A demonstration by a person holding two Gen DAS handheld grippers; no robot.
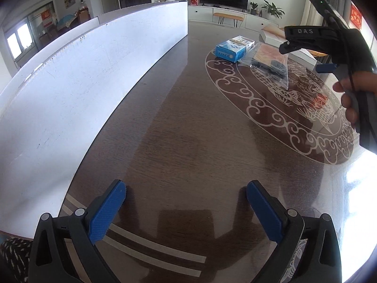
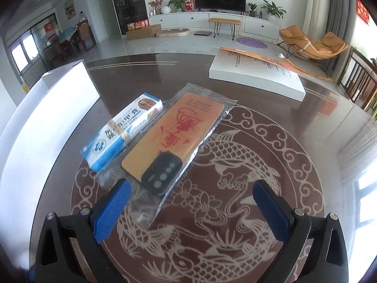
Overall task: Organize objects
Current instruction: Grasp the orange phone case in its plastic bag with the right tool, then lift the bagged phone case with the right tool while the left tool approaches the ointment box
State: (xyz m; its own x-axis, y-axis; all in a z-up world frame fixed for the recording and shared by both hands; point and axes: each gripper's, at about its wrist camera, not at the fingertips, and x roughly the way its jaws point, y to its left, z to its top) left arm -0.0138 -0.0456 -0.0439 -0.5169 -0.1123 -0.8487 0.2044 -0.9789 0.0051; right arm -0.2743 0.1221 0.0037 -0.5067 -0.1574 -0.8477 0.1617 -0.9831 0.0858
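An orange phone case in a clear plastic bag (image 2: pixel 174 139) lies on the dark glass table (image 2: pixel 259 122), with a blue and white medicine box (image 2: pixel 122 134) touching its left side. My right gripper (image 2: pixel 192 207) is open and empty just above the bag's near end. Both items also show in the left wrist view, the bag (image 1: pixel 268 61) and the box (image 1: pixel 232 48) far ahead. My left gripper (image 1: pixel 186 210) is open and empty over bare table. The right gripper's body (image 1: pixel 329 47) shows at the right of the left wrist view; its fingertips are not clear there.
A long white box (image 1: pixel 82 89) lies along the table's left side and also shows in the right wrist view (image 2: pixel 47 108). A flat white box with an orange lid (image 2: pixel 256 75) sits at the far right. A koi pattern (image 2: pixel 223 188) covers the table centre.
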